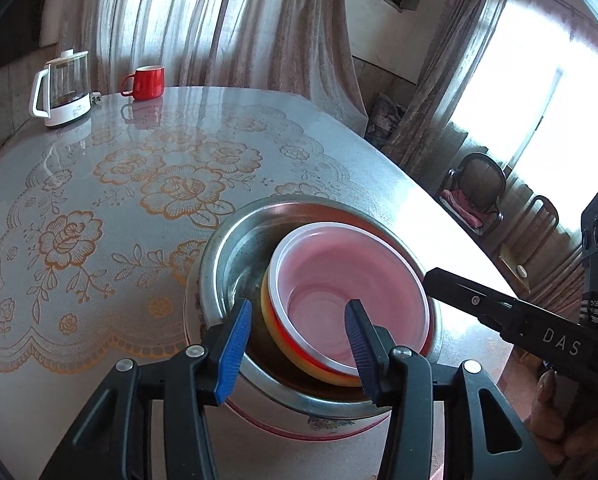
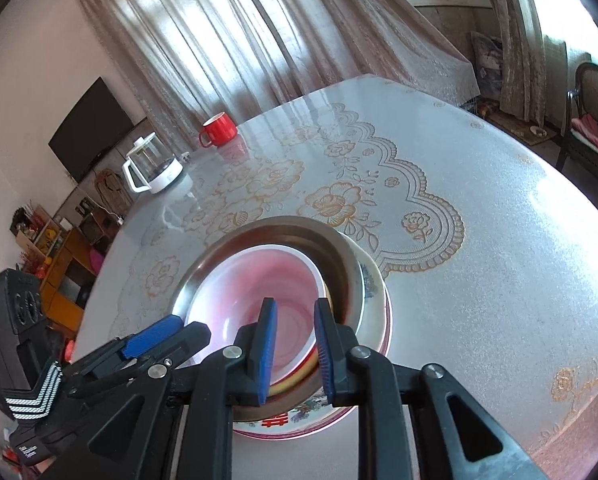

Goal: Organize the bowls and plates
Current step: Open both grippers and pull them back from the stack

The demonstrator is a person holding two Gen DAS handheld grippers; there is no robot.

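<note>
A pink plastic bowl sits nested over a yellow-orange bowl inside a steel bowl, all stacked on a white floral plate. My left gripper is open, its blue pads straddling the near rims of the nested bowls. In the right wrist view the same stack shows: pink bowl, steel bowl, plate. My right gripper is open with a narrow gap, its fingers astride the near rim of the pink bowl, not pressing on it.
A red mug and a glass kettle stand at the table's far edge. The lace-patterned tablecloth covers the table. Chairs stand to the right beyond the table edge.
</note>
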